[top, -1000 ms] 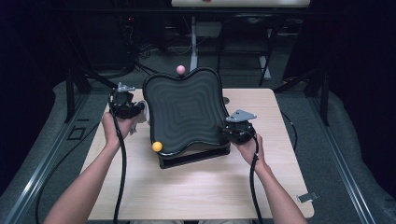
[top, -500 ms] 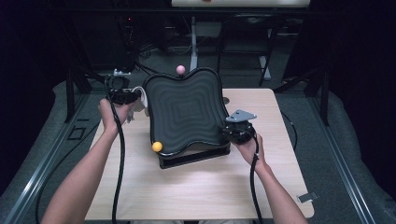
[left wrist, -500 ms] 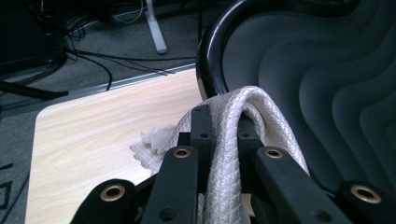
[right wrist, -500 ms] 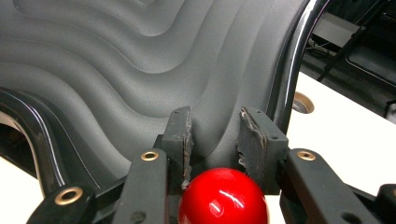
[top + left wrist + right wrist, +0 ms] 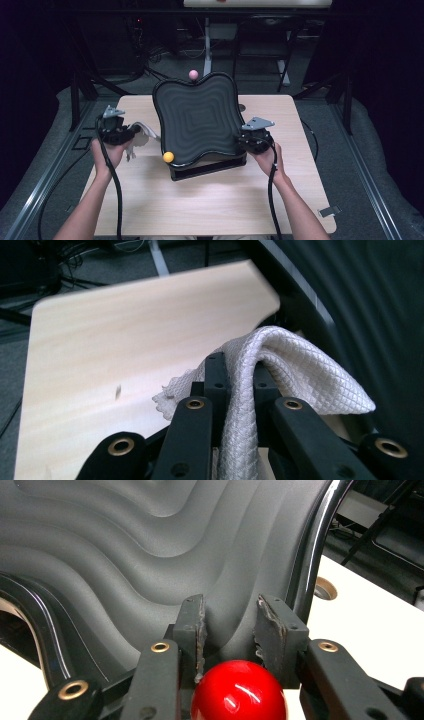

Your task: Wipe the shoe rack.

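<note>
A dark room with cables and metal frames on the floor surrounds a pale wooden table (image 5: 210,200). The largest item, a black wavy board (image 5: 197,120) with stepped ridges and a glossy rim, stands tilted on a dark base near the table's centre, its high side toward the far edge. Knobs sit at its rim: pink (image 5: 193,74) at the far edge, yellow (image 5: 168,156) at the near left corner, red (image 5: 239,690) on the right side.

The right gripper (image 5: 255,140) has its jaws pressed on the red knob, steadying the board by it. The knob looks hard, smooth and slippery; a centred grip is advisable.

The left gripper (image 5: 116,131) hovers over the table's left edge, just beside the board, jaws pinched tight on a white waffle-weave cloth (image 5: 280,370). The cloth drapes over the jaws and hangs loose. It appears light, soft and limp, so it will fold under pressure; hold it at a bunched fold, as here, leaving a free pad for wiping.
</note>
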Demonstrator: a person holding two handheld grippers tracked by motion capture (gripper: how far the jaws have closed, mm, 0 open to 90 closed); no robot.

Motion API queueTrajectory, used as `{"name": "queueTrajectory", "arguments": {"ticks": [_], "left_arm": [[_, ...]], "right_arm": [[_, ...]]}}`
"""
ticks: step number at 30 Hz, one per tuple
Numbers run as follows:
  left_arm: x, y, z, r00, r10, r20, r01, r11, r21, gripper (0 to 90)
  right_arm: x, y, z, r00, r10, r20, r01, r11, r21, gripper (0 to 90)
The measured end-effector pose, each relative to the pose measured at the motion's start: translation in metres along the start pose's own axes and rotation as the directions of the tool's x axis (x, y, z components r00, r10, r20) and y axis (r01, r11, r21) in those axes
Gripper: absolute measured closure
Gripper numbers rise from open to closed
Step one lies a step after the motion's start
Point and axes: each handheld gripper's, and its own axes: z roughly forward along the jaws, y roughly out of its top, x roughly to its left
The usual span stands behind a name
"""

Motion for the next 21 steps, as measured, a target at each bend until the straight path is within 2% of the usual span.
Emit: {"name": "queueTrajectory", "arguments": {"ticks": [4,5,6,7,11,13,15,16,18,21], "left_arm": [[0.002,-0.029,-0.001,0.9995,-0.032,0.0,0.032,0.9994,0.013,82.9],[0.002,-0.031,0.0,0.9995,-0.033,0.0,0.033,0.9992,0.021,82.9],[0.002,-0.033,0.0,0.9997,-0.026,0.001,0.026,0.9991,0.034,82.9],[0.002,-0.034,-0.001,0.9999,-0.017,0.001,0.017,0.999,0.041,82.9],[-0.001,-0.036,-0.005,1.0,-0.007,0.004,0.007,0.9992,0.039,82.7],[-0.001,-0.035,-0.006,0.9999,-0.005,0.014,0.005,0.9995,0.032,82.6],[-0.002,-0.034,-0.007,0.9999,-0.009,0.014,0.008,0.9997,0.021,82.5],[-0.001,-0.034,-0.008,0.9998,-0.007,0.018,0.007,0.9998,0.019,82.4],[-0.002,-0.034,-0.008,0.9996,-0.015,0.024,0.014,0.9997,0.019,82.4],[-0.003,-0.037,-0.006,0.9995,-0.014,0.028,0.013,0.9995,0.03,82.5]], "right_arm": [[0.0,0.001,0.0,1.0,-0.006,-0.002,0.006,1.0,0.003,63.9],[0.0,0.002,0.0,0.9999,-0.016,0.001,0.016,1.0,0.022,64.0],[-0.001,0.003,0.001,0.9999,-0.015,0.004,0.015,1.0,0.015,64.1],[-0.002,0.004,0.001,0.9998,-0.019,0.0,0.019,0.999,0.033,64.2],[-0.006,0.006,0.002,0.9999,-0.013,-0.003,0.013,0.999,0.048,65.0],[-0.008,0.007,0.005,1.0,0.001,-0.002,-0.001,0.999,0.038,65.7],[-0.012,0.01,0.005,1.0,0.004,0.0,-0.004,0.998,0.066,66.2],[-0.014,0.011,0.007,1.0,0.007,-0.001,-0.007,0.998,0.063,66.2],[-0.017,0.013,0.01,0.9997,0.025,-0.002,-0.025,0.998,0.059,66.2],[-0.02,0.017,0.013,0.9995,0.031,0.006,-0.031,0.996,0.081,66.1]]}}
